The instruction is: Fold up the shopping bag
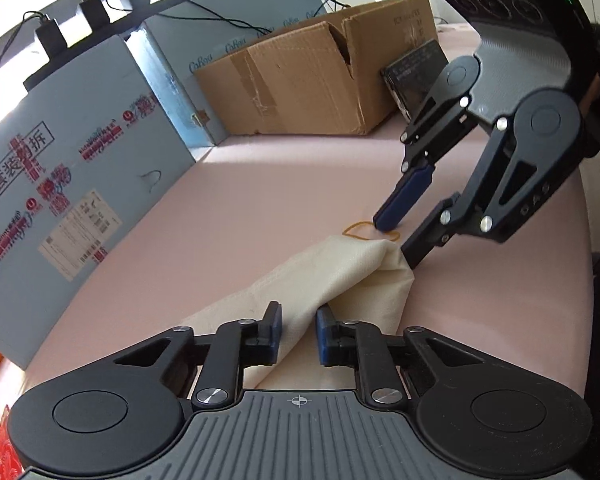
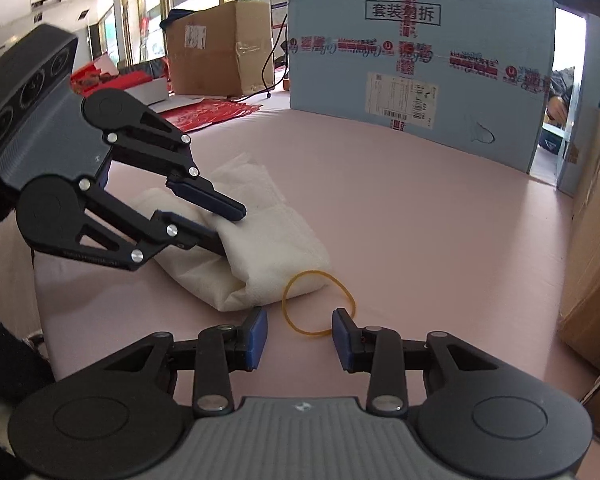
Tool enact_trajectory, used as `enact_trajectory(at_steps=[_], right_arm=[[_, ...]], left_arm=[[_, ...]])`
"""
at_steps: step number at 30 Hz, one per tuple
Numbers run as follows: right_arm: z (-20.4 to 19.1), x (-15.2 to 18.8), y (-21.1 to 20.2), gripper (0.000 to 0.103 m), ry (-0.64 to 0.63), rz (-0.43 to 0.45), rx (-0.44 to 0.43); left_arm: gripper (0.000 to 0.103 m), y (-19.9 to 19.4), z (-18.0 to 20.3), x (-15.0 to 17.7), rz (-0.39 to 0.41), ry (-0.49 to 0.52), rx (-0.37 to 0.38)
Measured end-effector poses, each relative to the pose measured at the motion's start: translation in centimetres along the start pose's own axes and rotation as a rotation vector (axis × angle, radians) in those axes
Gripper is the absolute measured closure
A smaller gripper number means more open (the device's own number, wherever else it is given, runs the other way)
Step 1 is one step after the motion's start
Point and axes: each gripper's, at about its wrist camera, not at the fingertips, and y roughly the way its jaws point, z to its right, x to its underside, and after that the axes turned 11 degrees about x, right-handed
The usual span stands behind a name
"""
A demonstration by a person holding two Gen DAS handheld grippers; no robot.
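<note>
Shopping bag (image 2: 256,256) rolled, pinched in left claw (image 2: 228,232), right claw (image 2: 300,334) parted over rubber band (image 2: 318,304), cardboard box (image 1: 320,80) behind.

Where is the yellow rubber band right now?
The rubber band lies flat on the pink table, touching the end of the rolled cream bag, just ahead of the right tongs.

The pink worktop (image 2: 420,216) lies open beyond the rolled bag (image 2: 268,256) and rubber band (image 2: 318,304). A blue carton (image 2: 420,60) walls the far edge, and a brown box (image 1: 312,80) blocks one side.
</note>
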Motion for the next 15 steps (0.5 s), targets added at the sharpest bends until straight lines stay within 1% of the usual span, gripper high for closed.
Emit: enact_trajectory(at_steps=[1, 3, 5, 8, 10, 11, 12, 13, 15], right_arm=[[-0.3, -0.1, -0.1, 0.079, -0.021, 0.004, 0.008], [-0.3, 0.0, -0.1, 0.091, -0.011, 0.001, 0.014], [0.2, 0.3, -0.3, 0.095, 0.029, 0.004, 0.02], [0.8, 0.5, -0.4, 0.095, 0.08, 0.008, -0.004], [1.6, 1.1, -0.7, 0.095, 0.154, 0.003, -0.028], [1.9, 1.1, -0.5, 0.095, 0.169, -0.002, -0.035], [2.2, 1.3, -0.6, 0.092, 0.193, -0.008, -0.048], [2.5, 1.3, -0.7, 0.09, 0.209, -0.009, -0.056], [3.0, 1.3, -0.9, 0.087, 0.254, -0.01, -0.073]], left_arm=[[0.092, -0.4, 0.2, -0.2, 0.01, 0.001, 0.005], [0.092, -0.9, 1.1, -0.6, 0.013, 0.012, 0.008], [0.092, -0.9, 2.1, -1.0, -0.006, 0.035, -0.009], [0.092, -0.5, 3.2, -1.3, -0.03, 0.05, -0.041], [0.092, -0.2, 3.5, -1.1, -0.028, 0.035, -0.071], [0.092, -0.1, 3.3, -1.0, -0.024, 0.02, -0.09], [0.092, -0.1, 2.9, -0.8, -0.019, 0.005, -0.124], [0.092, 0.1, 2.4, -0.6, -0.019, -0.004, -0.164], [0.092, 0.2, 2.1, -0.5, -0.026, -0.009, -0.208]])
